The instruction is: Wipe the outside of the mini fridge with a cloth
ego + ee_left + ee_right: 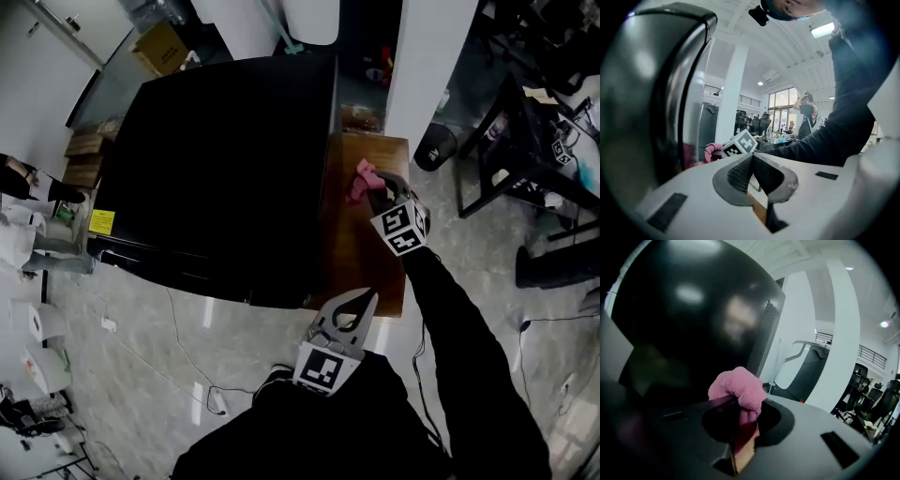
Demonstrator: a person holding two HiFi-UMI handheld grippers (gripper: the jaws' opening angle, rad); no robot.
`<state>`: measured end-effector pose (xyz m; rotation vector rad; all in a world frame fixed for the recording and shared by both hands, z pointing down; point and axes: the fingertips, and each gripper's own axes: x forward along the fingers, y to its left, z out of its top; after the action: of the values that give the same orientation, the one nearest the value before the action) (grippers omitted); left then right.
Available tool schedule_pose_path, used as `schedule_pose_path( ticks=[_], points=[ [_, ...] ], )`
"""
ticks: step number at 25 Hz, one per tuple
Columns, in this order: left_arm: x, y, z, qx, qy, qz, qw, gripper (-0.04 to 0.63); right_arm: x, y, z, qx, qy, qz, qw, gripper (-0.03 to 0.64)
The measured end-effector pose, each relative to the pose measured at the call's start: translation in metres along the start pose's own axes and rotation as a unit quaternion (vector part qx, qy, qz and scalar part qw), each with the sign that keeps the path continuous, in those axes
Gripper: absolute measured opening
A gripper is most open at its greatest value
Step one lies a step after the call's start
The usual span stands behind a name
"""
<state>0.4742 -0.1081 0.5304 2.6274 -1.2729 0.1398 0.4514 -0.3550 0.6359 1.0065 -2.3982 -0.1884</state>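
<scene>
Right gripper [376, 190] had its jaws closed tight on a pink cloth [360, 179], a bunched fold of the fabric bulging out above the fingertips. It was held out on a dark-sleeved arm beside the black mini fridge [216, 159], over the brown surface [361, 262] that ran along the fridge's right edge. From above, the cloth lay just beside that edge, toward the fridge's far end, at the very tip of the gripper and between the gripper and the fridge.

In the right gripper view the cloth [738, 388] filled the gap between the jaws of the gripper [740, 405], and the fridge's glossy dark wall [684, 310] rose close behind it; whether fabric touched the wall could not be told.

Left gripper [366, 300] hung nearer the person's body, off the fridge's near right corner and well apart from the cloth. Its own view showed the jaws [751, 157] drawn together at the tips with nothing between them. Past those tips, the fridge's shiny side [647, 93] stood at the left, and the cloth [712, 151] sat against it next to the right gripper's marker cube [740, 144].

A yellow label [101, 222] showed on the fridge's near left side.
</scene>
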Motion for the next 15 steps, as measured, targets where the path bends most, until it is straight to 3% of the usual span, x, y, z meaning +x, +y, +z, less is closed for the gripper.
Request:
schedule_pose_path(
  ticks=[5,11,15],
  points=[
    [-0.076,-0.013,0.015,0.005,-0.022,-0.032,0.9992,0.005,-0.098,0.060,0.027,0.022,-0.017,0.000,1.000,0.051],
    [-0.172,-0.002,0.032,0.009,-0.047,-0.009,0.9988,0.005,-0.214,0.153,0.063,0.109,-0.038,-0.007,0.993,0.051],
    [-0.244,0.017,0.047,0.008,-0.063,0.004,0.9980,0.005,-0.261,0.233,0.119,0.124,-0.068,0.014,0.990,0.051]
  ],
)
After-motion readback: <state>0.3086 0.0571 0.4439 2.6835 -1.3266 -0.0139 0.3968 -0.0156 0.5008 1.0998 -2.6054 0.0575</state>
